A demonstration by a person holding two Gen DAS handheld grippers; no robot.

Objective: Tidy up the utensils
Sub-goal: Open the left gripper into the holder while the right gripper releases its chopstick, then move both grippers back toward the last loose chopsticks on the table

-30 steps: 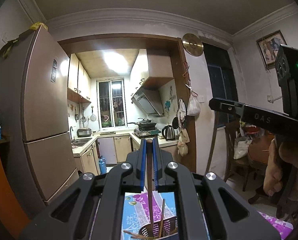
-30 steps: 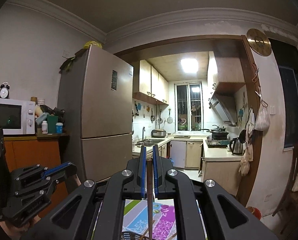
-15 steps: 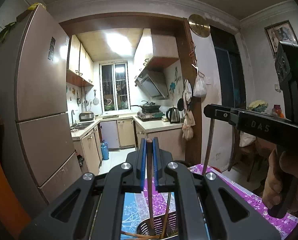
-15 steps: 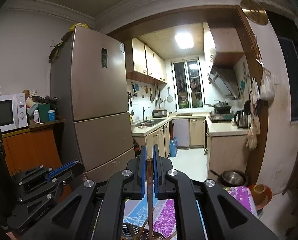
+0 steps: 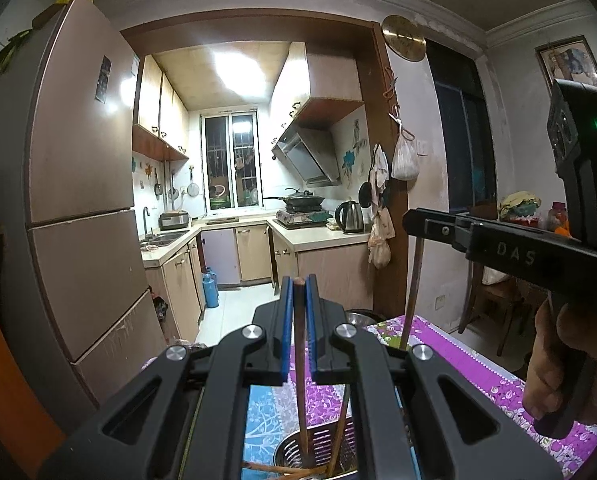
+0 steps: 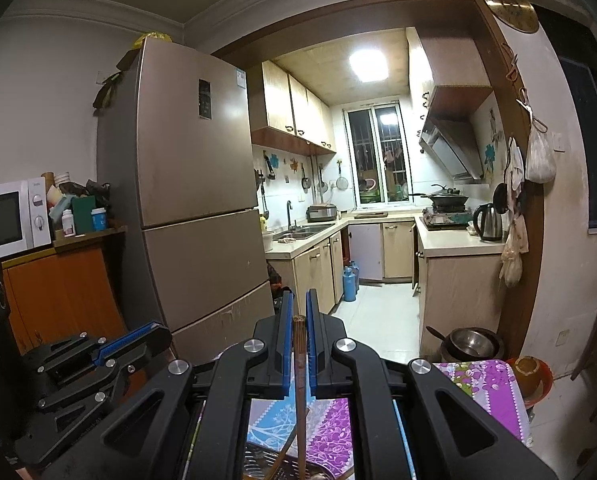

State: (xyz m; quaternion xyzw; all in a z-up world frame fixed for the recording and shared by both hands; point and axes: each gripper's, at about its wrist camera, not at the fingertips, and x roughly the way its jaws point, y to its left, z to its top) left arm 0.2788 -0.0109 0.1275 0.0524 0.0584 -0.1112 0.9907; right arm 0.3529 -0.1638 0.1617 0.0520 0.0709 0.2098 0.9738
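My left gripper [image 5: 298, 285] is shut on a brown chopstick [image 5: 300, 360] that hangs upright. Its lower end reaches into a perforated metal utensil holder [image 5: 322, 438] with other chopsticks in it. The holder stands on a purple and blue floral tablecloth [image 5: 462, 364]. In the right wrist view my right gripper [image 6: 297, 300] is shut on a second chopstick [image 6: 299, 364], which hangs over the same holder [image 6: 258, 460]. The left wrist view shows that right gripper [image 5: 416, 222] from the side with its chopstick [image 5: 412, 288] dangling and a hand [image 5: 554, 364] on the grip. The left gripper [image 6: 138, 340] sits low on the left in the right wrist view.
A tall fridge [image 6: 194, 184] stands left of the kitchen doorway. A microwave [image 6: 6, 220] rests on an orange cabinet [image 6: 58, 300]. A metal bowl [image 6: 472, 344] and a brown bowl [image 6: 528, 368] sit beyond the table's far end. A wooden chair [image 5: 494, 300] is at right.
Both grippers have sunk with their chopsticks toward the holder. The tablecloth and holder now fill more of the lower view. Both grips stayed shut.
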